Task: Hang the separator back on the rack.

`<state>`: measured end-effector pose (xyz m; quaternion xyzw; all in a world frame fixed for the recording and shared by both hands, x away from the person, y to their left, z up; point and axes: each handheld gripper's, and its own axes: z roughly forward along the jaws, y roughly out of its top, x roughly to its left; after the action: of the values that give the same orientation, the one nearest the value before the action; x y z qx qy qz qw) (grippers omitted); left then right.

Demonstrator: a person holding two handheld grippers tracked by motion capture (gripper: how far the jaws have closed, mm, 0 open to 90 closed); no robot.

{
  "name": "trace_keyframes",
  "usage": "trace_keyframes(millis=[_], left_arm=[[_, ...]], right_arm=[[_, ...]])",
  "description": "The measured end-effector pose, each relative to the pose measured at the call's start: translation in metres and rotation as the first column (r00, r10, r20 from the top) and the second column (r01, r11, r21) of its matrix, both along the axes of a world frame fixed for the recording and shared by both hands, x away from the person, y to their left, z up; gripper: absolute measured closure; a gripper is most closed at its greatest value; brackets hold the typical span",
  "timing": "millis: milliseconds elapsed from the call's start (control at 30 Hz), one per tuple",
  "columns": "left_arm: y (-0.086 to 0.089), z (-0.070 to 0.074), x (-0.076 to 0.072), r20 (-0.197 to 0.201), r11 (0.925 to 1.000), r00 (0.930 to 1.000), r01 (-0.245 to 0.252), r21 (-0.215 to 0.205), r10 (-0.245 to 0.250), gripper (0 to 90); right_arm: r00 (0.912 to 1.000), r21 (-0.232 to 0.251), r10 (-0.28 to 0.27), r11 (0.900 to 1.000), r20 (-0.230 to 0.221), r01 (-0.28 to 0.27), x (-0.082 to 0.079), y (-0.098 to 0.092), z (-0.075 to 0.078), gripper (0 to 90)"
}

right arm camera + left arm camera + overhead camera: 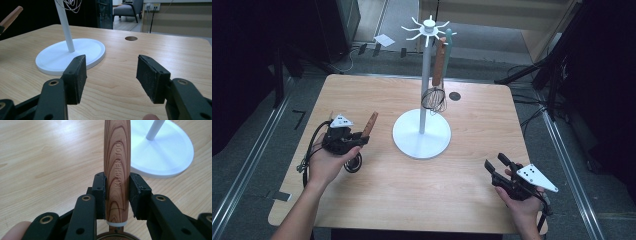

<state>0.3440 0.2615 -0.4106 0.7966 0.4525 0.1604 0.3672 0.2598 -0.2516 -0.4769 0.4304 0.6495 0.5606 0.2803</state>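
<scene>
My left gripper (361,137) is shut on the wooden handle (370,124) of a kitchen tool over the table's left side. In the left gripper view both pads clamp that handle (117,157), which points away toward the white stand's base (162,152). The tool's dark round head (353,164) hangs by the person's hand. At mid-table rises the white hook stand (421,134), with a wooden-handled whisk (435,97) and a teal utensil (448,47) hanging from it. My right gripper (494,161) hovers low at the front right, open with nothing between its pads (111,72).
A small round hole (455,96) sits in the wooden table (412,200) behind the stand. Metal rails and cables run along the floor on both sides. A sheet of paper (384,40) lies on the floor beyond the far edge.
</scene>
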Motion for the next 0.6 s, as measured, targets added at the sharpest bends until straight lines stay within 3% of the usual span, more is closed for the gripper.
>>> trace_keyframes(millis=[233, 433, 600], left_arm=[[-0.002, -0.001, -0.005, 0.079, 0.9992, 0.9968, -0.002, -0.04, 0.006, 70.2], [-0.002, 0.004, -0.011, 0.168, 0.9942, 0.9855, -0.005, -0.108, 0.023, 70.2], [-0.005, 0.008, -0.012, 0.201, 0.9878, 0.9795, 0.011, -0.156, 0.021, 70.2]], right_arm=[[1.0, 0.001, 0.0, 1.0, 0.003, 0.0, -0.001, 0.0, 0.0, 42.1], [1.0, 0.0, 0.001, 1.0, 0.005, -0.001, -0.001, 0.0, 0.0, 42.1], [0.9999, -0.005, 0.006, 1.0, 0.01, -0.006, -0.001, 0.0, 0.001, 42.0]])
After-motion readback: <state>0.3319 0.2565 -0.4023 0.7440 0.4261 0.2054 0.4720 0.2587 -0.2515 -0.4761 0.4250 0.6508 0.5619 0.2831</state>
